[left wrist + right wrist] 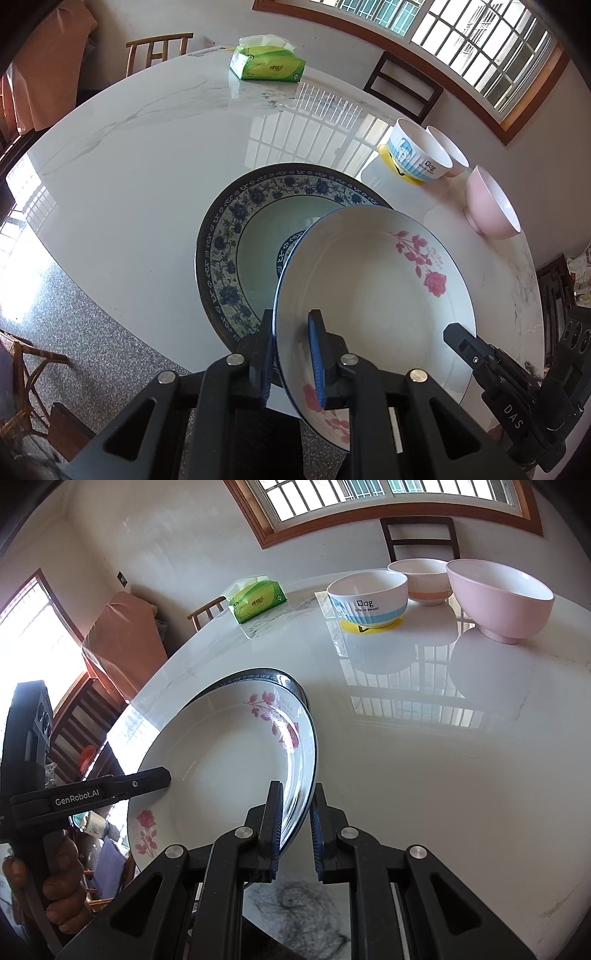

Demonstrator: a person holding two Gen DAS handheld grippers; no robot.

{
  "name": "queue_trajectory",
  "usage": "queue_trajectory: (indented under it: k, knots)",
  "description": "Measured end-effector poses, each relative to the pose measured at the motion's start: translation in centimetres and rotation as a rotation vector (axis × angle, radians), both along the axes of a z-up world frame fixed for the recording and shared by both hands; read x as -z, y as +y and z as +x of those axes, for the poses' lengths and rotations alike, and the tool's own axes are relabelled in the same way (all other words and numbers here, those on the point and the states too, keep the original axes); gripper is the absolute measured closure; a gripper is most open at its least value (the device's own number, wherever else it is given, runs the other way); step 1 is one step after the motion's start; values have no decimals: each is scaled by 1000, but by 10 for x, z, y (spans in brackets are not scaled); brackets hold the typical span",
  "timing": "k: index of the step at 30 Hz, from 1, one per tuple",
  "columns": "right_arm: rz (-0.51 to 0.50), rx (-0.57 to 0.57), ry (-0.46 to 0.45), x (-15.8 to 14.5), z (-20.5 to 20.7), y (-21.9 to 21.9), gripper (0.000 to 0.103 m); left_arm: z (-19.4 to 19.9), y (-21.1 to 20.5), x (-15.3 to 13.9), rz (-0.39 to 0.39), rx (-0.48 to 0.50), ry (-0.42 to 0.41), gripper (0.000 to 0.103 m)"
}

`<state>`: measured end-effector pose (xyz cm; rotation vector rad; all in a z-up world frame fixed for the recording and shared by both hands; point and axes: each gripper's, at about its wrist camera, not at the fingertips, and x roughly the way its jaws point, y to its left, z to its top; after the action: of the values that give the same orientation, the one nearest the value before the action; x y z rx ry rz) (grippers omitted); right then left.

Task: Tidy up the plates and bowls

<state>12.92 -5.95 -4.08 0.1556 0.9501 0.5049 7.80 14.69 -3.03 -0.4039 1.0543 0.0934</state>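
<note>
I see the white marble table (pixel 122 155) filling both views. On it sits the big blue-patterned plate (pixel 229 236), and over its right part I hold the rose plate (pixel 373 280), tilted, its far edge above the blue one; whether the two touch I cannot tell.

My left claw (pixel 293 354) is clenched on the rose plate's near-left rim, one blue pad under the rim, the other inside the dish. My right claw (pixel 297 823) is clamped on the opposite rim, the edge running between its pads. In the right wrist view the left claw comes in from the left edge, its tip over the plate, with a hand (pixel 55 882) around the handle.

Well beyond the plates, at the table's far right, stand three bowls close together: a pink bowl (pixel 502 598), a blue-striped bowl (pixel 369 598) on a yellow coaster (pixel 365 626), and a bowl with an orange band (pixel 424 581) behind it.

A green tissue pack (pixel 267 61) lies at the far edge.
</note>
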Motion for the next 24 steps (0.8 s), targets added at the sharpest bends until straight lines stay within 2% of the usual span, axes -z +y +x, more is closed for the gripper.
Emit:
queue_trajectory:
  k: [24]
  knots:
    - [-20,-39,7,0,14,28,89,15,25,6,2,-48,2,86]
